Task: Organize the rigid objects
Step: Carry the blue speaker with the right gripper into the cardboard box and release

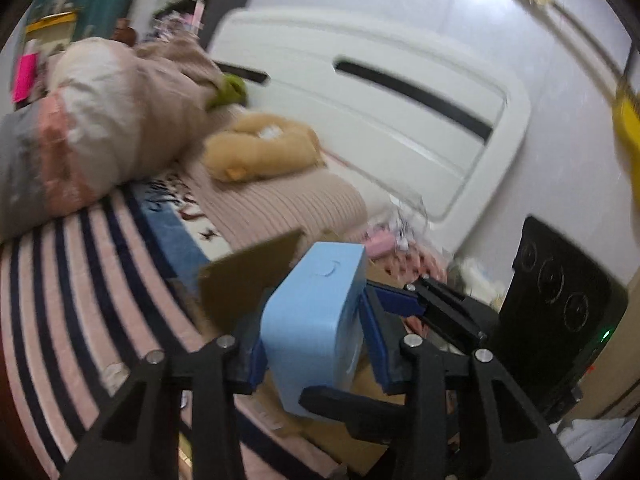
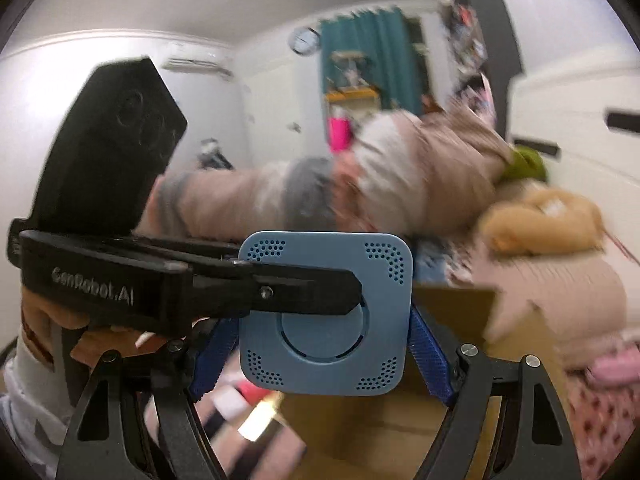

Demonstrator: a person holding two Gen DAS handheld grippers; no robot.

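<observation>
A light blue square box with rounded corners and dotted vents (image 2: pixel 326 320) is held in the air between both grippers. My left gripper (image 1: pixel 316 340) is shut on it; in the left wrist view the blue box (image 1: pixel 316 320) sits between its blue pads. My right gripper (image 2: pixel 320 344) grips its sides with blue fingers (image 2: pixel 428 352). The left gripper's black finger (image 2: pixel 296 292) crosses the box face in the right wrist view. A brown cardboard box (image 2: pixel 400 412) lies open below; its flap (image 1: pixel 248 276) shows in the left wrist view.
A bed with a striped pink and navy blanket (image 1: pixel 80 280), bundled bedding (image 1: pixel 108 120), a tan plush toy (image 1: pixel 260 148) and a white headboard (image 1: pixel 380 92). A hand (image 2: pixel 60 320) holds the left gripper. Both views are motion-blurred.
</observation>
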